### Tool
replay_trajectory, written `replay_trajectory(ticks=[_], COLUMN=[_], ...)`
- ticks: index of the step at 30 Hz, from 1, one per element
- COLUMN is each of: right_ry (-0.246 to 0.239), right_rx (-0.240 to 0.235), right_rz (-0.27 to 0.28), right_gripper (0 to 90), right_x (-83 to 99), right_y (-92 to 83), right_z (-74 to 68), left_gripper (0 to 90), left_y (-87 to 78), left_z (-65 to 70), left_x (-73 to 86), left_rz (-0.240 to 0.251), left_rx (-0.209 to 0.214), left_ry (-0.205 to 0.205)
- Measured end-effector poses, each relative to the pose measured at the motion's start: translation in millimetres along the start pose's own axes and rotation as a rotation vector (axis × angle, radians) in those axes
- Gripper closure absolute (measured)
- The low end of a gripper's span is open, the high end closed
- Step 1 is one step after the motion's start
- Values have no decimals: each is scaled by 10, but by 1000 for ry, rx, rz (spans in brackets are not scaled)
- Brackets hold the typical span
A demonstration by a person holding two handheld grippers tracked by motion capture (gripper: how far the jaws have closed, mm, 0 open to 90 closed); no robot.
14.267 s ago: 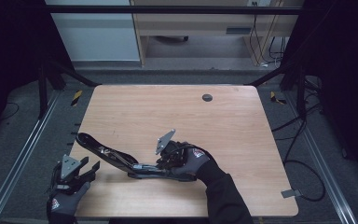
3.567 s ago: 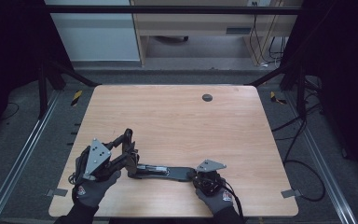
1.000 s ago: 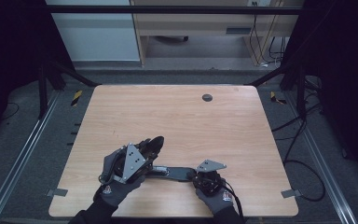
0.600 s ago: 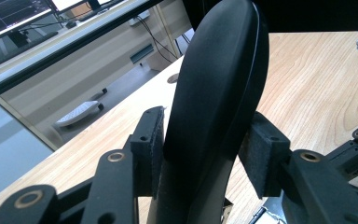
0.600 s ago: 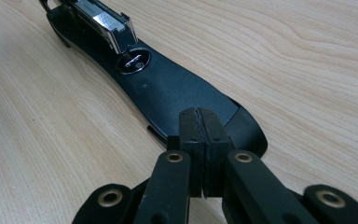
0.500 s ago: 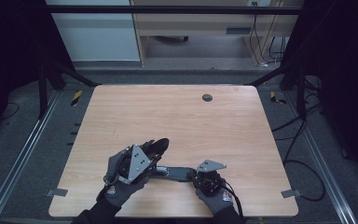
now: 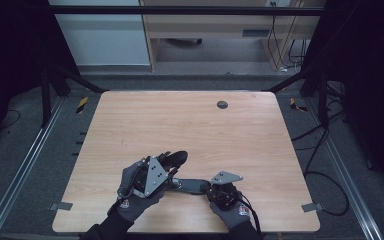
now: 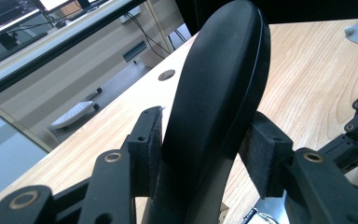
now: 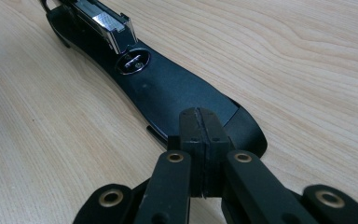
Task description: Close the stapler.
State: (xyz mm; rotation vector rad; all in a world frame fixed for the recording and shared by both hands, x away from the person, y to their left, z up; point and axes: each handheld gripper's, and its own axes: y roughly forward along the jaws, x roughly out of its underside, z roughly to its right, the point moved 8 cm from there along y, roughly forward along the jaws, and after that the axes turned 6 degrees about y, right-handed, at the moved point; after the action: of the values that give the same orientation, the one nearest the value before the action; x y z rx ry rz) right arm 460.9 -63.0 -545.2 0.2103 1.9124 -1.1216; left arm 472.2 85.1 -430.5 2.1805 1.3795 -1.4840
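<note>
Stapler (image 7: 190,185) lengthwise left-right, arm (image 8: 219,93) raised in left claw (image 7: 172,162)

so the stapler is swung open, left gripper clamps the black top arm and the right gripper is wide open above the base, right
Not quite: the right gripper has its jaws shut together, pressing on the stapler's base end, as the right gripper view shows. The left gripper does clamp the top arm.

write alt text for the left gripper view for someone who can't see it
The left gripper's two black jaws bracket the rounded black top arm of a stapler, which rises up the middle of the view; the left pad touches it, while a thin gap shows at the right pad. Behind lies a light wooden table with a round hole near its far edge.
</note>
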Motion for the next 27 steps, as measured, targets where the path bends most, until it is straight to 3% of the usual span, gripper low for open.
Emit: replay_trajectory(ticks=[19,27], right_ry=[-4,-7], right_rx=[1,1], right_rz=[-2,-1], right_gripper=[900,900], right_x=[0,-1], right_y=[-1,1], right_z=[3,2], left_gripper=[491,487], left_y=[117,169], left_z=[148,228], left_x=[8,22], left_rz=[-21,-40], left_rx=[22,29], left_ry=[54,95])
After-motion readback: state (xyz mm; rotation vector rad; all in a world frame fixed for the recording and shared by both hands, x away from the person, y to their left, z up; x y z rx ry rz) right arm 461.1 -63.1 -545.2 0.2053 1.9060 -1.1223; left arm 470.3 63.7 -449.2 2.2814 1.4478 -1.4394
